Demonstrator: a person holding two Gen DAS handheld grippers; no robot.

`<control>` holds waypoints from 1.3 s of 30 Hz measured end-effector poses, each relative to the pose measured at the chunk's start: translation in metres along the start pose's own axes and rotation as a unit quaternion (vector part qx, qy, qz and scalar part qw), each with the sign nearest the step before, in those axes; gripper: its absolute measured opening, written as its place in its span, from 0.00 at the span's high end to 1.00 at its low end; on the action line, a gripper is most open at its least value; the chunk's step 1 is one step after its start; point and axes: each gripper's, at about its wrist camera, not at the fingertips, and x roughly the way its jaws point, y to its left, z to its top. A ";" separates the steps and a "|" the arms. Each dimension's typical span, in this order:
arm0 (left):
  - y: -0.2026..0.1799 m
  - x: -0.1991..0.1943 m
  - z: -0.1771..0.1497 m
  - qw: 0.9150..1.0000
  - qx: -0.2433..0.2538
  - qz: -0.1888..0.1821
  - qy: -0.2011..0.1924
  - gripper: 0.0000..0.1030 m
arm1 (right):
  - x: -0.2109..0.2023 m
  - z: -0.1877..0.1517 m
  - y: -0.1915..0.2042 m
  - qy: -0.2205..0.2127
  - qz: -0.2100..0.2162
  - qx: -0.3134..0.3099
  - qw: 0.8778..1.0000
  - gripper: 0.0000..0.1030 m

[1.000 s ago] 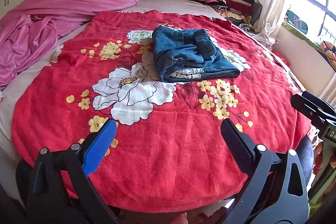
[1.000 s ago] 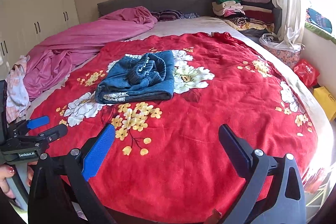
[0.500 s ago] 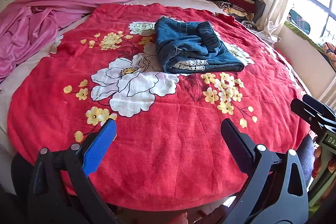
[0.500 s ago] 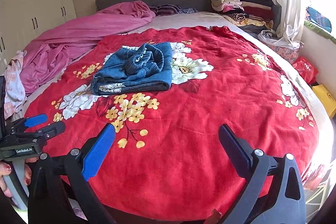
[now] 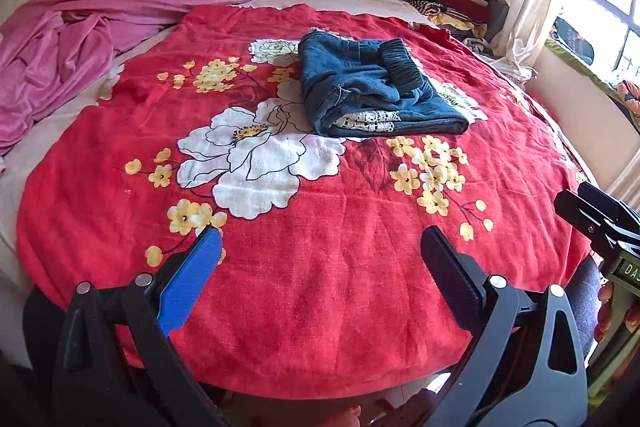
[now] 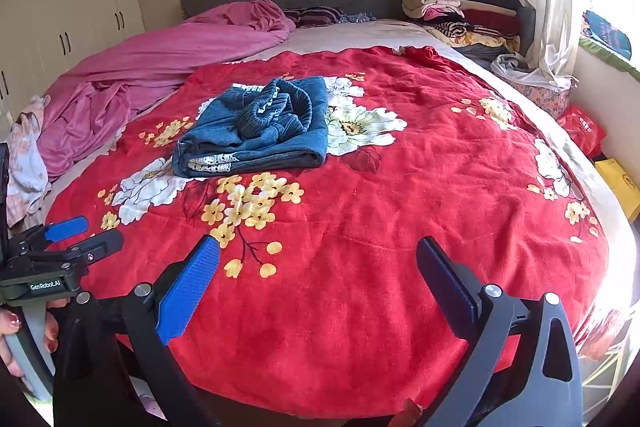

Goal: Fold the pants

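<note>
Both grippers empty, jaws spread wide: left gripper (image 5: pixel 320 251) and right gripper (image 6: pixel 318 255) hover over near edge of red floral blanket (image 5: pixel 340 287), well apart from the pants. Folded blue pants (image 5: pixel 372 91) lie on blanket toward far side, elastic waistband on top. Pink quilt (image 5: pixel 100 19) bunched far left.

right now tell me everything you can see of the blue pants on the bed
The blue pants are denim-looking and folded into a compact, roughly rectangular bundle. A dark gathered elastic waistband lies bunched on top, and white lace trim shows along the near folded edge. They lie flat on the red floral blanket, partly over its white flowers, toward the middle of the bed. Only the blanket touches them; both open grippers are well short of them.
</note>
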 end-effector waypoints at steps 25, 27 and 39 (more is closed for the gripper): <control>0.002 -0.004 0.003 1.000 0.000 0.017 0.005 0.09 | -0.007 0.002 0.001 -0.002 -0.011 0.000 1.000 0.04; 0.002 -0.004 0.003 1.000 0.000 0.017 0.005 0.09 | -0.007 0.002 0.000 -0.002 -0.012 0.001 1.000 0.04; 0.004 -0.005 0.005 1.000 -0.003 0.018 0.010 0.09 | -0.007 0.002 0.001 0.000 -0.014 0.000 1.000 0.04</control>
